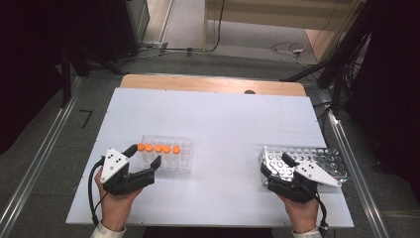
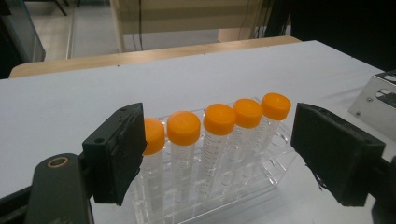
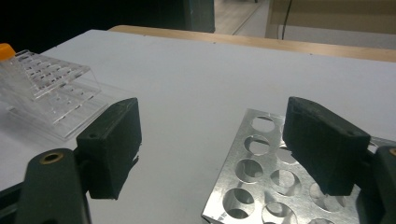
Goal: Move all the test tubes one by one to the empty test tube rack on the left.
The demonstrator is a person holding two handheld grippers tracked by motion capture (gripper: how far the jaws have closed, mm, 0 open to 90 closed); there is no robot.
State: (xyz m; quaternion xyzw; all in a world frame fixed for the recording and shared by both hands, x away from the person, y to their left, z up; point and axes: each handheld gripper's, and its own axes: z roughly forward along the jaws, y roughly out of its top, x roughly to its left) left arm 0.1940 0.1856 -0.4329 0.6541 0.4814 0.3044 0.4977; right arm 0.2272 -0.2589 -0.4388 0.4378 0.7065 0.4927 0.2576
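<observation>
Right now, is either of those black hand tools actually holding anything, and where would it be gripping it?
Nothing is held. The left tool is open in front of the orange-capped tubes; the right tool is open over the metal rack.

Left gripper point(image 1: 146, 157), held in the person's left hand point(image 1: 116, 204) at the near left of the table, points forward and to the right with its jaws spread wide and nothing pressed between the pads. Right gripper point(image 1: 279, 165), held in the right hand point(image 1: 302, 214) at the near right, points forward and to the left; its jaws likewise stand apart, apparently gripping nothing.
</observation>
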